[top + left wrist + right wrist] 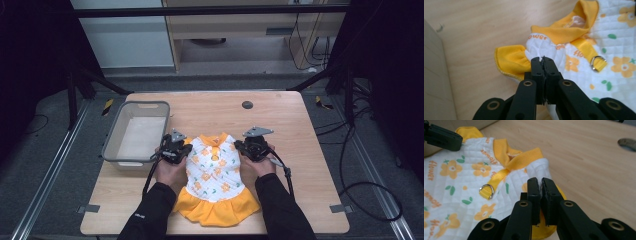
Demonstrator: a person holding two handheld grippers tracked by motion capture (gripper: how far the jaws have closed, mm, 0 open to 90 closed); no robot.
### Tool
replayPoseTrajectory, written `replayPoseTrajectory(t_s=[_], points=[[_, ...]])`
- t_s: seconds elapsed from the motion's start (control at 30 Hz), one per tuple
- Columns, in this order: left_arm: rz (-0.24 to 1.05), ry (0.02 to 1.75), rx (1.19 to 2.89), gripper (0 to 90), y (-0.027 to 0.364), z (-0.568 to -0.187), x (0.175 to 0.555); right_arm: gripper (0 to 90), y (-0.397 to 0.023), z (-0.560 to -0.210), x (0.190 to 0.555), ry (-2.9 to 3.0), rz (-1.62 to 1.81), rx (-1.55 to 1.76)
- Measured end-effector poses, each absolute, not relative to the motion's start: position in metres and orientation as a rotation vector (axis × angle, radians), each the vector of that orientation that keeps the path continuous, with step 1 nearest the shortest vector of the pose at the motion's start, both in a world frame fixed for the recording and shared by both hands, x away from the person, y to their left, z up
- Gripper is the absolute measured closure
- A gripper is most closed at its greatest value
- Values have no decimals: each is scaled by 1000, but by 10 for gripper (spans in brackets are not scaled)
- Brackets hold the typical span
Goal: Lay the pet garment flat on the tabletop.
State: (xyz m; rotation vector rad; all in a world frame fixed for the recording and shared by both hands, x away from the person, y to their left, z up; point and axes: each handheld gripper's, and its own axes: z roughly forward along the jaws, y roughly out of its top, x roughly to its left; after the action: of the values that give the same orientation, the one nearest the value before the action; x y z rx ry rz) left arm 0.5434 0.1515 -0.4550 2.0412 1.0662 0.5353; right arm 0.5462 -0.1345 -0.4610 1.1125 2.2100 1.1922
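A small white quilted dress with orange flowers, a yellow collar and a yellow ruffled hem lies flat near the table's front. A yellow strap with a metal ring runs down from its collar. My left gripper is shut on the dress at its left shoulder, beside the yellow sleeve. My right gripper is shut on the right shoulder, with white fabric pinched between the pads. The same ring shows in the right gripper view. Both shoulders look slightly lifted off the wood.
A grey plastic bin stands at the table's left, just beside my left hand. A dark round hole sits in the tabletop behind the dress. The wooden table has bare room at the back and right. Cables trail off the right side.
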Motion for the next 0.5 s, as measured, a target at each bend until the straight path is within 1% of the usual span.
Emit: replayPoseTrajectory(t_s=[0.17, 0.2, 0.23, 0.27, 0.3, 0.4, 0.5], points=[[590, 1071, 2021, 864, 143, -440, 557, 845, -130, -451, 550, 2091, 1155, 1072], [601, 1086, 2023, 808, 141, -440, 560, 827, -130, -451, 552, 2055, 1123, 1074], [627, 1098, 2015, 717, 141, -441, 561, 808, -129, -452, 553, 2043, 1093, 1074], [655, 1106, 2001, 610, 141, -441, 562, 771, -129, -453, 554, 2043, 1071, 1082], [637, 1116, 1994, 572, 144, -440, 562, 741, -129, -455, 555, 2046, 1054, 1082], [622, 1108, 1991, 530, 148, -438, 558, 674, -132, -456, 554, 2053, 1050, 1103], [605, 1086, 1975, 521, 154, -433, 552, 651, -139, -453, 551, 2055, 1067, 1123]])
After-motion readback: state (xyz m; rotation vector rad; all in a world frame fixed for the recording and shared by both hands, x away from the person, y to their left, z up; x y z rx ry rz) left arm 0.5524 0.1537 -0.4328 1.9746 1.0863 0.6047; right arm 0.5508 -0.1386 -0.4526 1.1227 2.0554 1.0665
